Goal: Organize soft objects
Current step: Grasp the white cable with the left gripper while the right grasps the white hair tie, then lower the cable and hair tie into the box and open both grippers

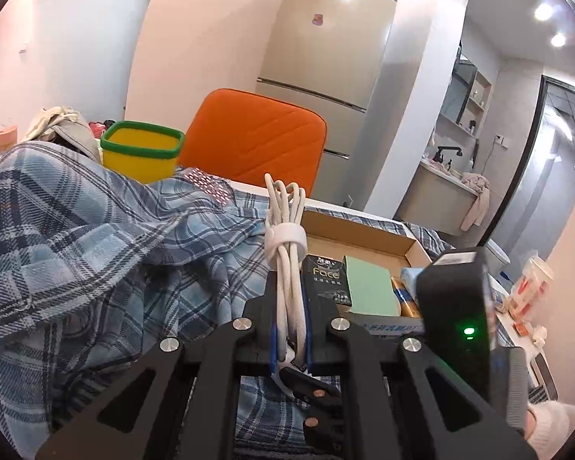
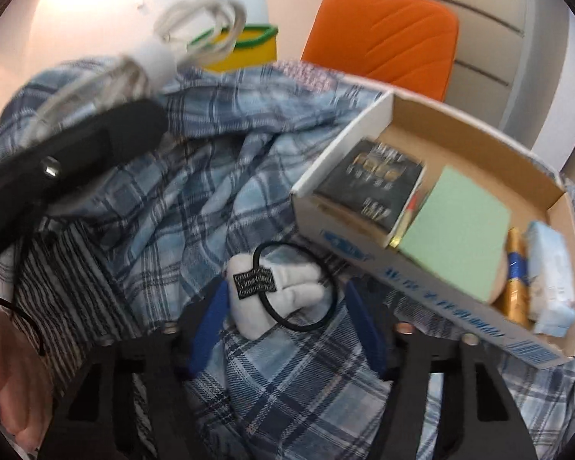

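My left gripper [image 1: 291, 303] is shut on a white coiled cable [image 1: 285, 226] bound by a white strap; the coil sticks up past the fingertips. The right wrist view shows the same cable [image 2: 195, 27], blurred, at the upper left. My right gripper [image 2: 287, 310] points down at the plaid blanket [image 2: 195, 199]. A small white soft bundle [image 2: 295, 295] lies between its blue pads [image 2: 211, 318], ringed by a black elastic band with a dark tag. The left pad is at the bundle's edge and the right pad stands clear, so it is open.
An open cardboard box [image 2: 364, 253] sits right of the bundle, holding a black "Face" pack [image 2: 375, 184], a green pad [image 2: 460, 226], a gold tube and a pale blue packet. Behind are a yellow bin with a green rim [image 1: 142, 153] and an orange chair [image 1: 257, 134]. A hand [image 2: 7, 383] shows lower left.
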Action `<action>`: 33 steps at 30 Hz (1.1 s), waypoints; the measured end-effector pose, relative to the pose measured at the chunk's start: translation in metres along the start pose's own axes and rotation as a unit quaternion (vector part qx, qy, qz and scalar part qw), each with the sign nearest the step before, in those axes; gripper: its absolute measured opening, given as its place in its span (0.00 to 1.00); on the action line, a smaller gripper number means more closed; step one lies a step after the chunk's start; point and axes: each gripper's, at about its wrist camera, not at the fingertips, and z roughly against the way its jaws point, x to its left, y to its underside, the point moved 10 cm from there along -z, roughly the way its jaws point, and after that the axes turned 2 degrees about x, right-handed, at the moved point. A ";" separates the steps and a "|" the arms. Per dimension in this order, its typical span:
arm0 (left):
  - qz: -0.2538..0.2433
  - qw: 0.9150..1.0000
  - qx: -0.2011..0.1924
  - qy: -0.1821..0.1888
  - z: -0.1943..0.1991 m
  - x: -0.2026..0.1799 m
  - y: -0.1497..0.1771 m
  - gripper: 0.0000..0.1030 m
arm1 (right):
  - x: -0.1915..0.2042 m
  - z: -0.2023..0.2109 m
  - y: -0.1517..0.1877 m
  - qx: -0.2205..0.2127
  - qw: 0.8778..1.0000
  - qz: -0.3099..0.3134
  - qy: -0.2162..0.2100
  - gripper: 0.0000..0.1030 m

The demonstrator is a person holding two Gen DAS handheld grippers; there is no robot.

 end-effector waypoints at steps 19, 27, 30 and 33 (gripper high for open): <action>-0.103 0.992 -0.069 -0.004 0.025 -0.037 0.000 0.08 | -0.048 0.116 0.016 -0.173 0.979 -0.040 0.103 0.29; -0.142 0.984 -0.111 -0.006 0.041 -0.053 -0.001 0.08 | -0.063 0.166 0.021 -0.263 0.954 -0.061 0.134 0.29; -0.142 0.983 -0.116 -0.008 0.042 -0.053 -0.003 0.08 | -0.062 0.175 0.021 -0.277 0.949 -0.058 0.141 0.29; -0.144 0.982 -0.121 -0.010 0.045 -0.054 -0.005 0.08 | -0.061 0.184 0.021 -0.292 0.943 -0.051 0.154 0.29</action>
